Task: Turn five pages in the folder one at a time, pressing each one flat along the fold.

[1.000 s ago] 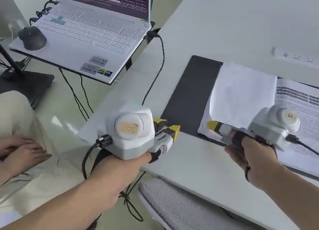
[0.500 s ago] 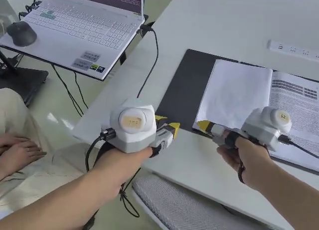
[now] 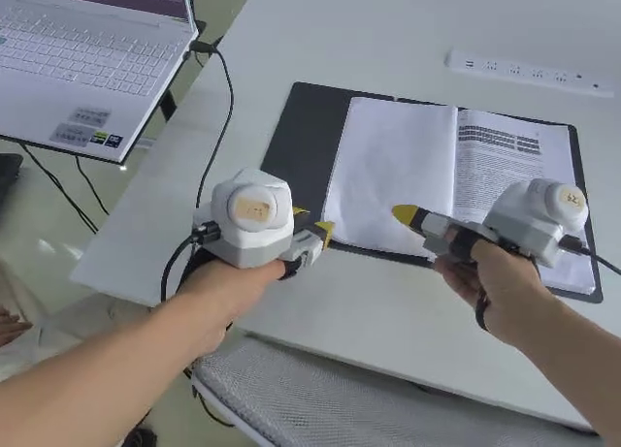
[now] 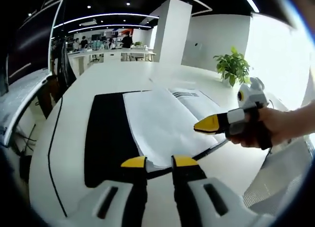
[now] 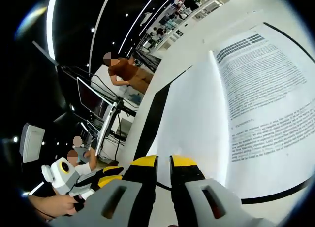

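Note:
The folder [image 3: 301,142] lies open on the white table [image 3: 388,40], black cover at the left. A blank white page [image 3: 393,171] lies flat beside a printed page [image 3: 509,161]. My left gripper [image 3: 315,224] hovers at the folder's near edge by the blank page's near left corner, jaws a narrow gap apart with nothing between them. My right gripper [image 3: 406,215] is shut and empty, with its yellow tip over the blank page's near edge. In the left gripper view, my left gripper [image 4: 159,162] points at the blank page [image 4: 162,123]. The right gripper [image 5: 163,160] looks along the printed page [image 5: 266,94].
An open laptop [image 3: 87,49] stands at the far left, with a black cable [image 3: 221,98] running down the table's edge. A white power strip [image 3: 524,71] lies behind the folder. A grey mesh chair seat [image 3: 320,399] sits below the table's near edge.
The head camera has swung, bringing the whole folder into view. Against the folder, both grippers have shifted a little to the right along its near edge. The pages lie as before.

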